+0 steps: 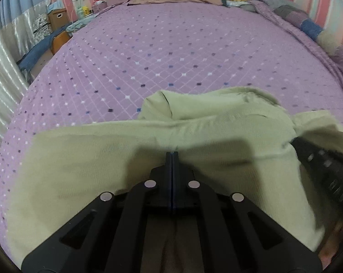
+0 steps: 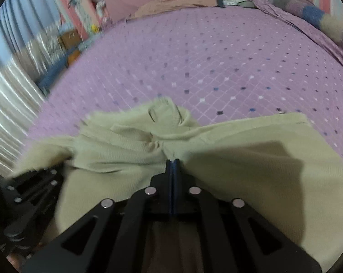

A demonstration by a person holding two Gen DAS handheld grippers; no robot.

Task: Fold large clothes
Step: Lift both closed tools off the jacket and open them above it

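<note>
The pale green garment [image 1: 103, 159] is spread over the near edge of the bed [image 1: 171, 56], bunched in the middle; it is judged soft, light and limp, so an edge or corner offers the best hold. The left gripper [image 1: 172, 153] is clamped on a fold of it, and the right gripper [image 2: 172, 160] likewise.

Pale green garment [image 1: 103, 159] lies rumpled across the purple bedspread [image 1: 171, 56].
</note>
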